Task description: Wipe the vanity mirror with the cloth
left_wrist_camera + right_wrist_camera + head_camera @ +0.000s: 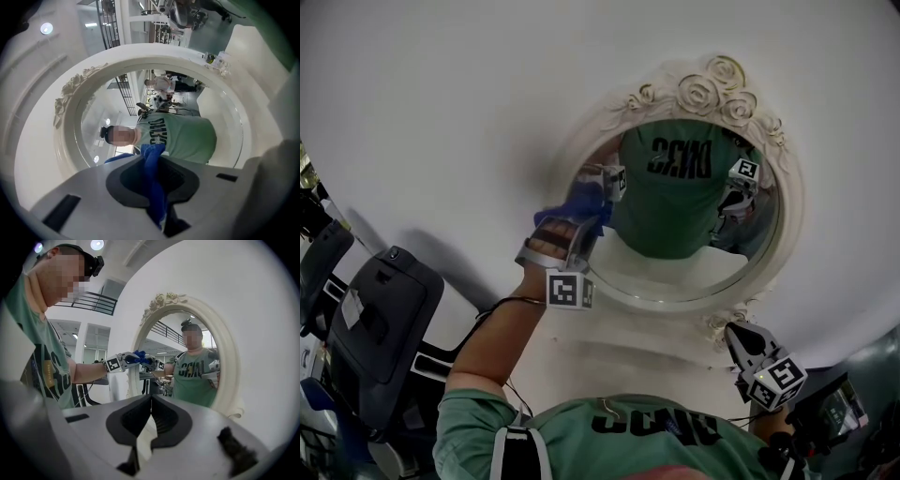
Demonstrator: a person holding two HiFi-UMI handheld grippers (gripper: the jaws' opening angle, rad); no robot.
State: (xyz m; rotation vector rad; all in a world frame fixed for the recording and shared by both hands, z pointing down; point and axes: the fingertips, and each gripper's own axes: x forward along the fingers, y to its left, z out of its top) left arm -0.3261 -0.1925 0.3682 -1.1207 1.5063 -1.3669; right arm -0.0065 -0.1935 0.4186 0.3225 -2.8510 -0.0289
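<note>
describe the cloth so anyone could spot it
Find the oval mirror with the white rose-carved frame. At its left edge the left gripper is raised to the glass, the cloth pinched in its fingers. It is the one bright blue thing against the white frame.

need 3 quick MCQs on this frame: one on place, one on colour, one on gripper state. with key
1. Where is the cloth?
A. In the left gripper, up at the left edge of the mirror
B. Lying on the floor
C. Hanging over the top of the frame

2. What colour is the cloth?
A. Red
B. Blue
C. Yellow

3. What state is the right gripper in?
A. Shut on the cloth
B. Wide open
C. Shut, with nothing held

Key:
1 A: the left gripper view shows the cloth pinched between its jaws, with the mirror right ahead.
2 B: it looks blue in all three views.
3 C: in the right gripper view the jaw tips meet with nothing between them.
</note>
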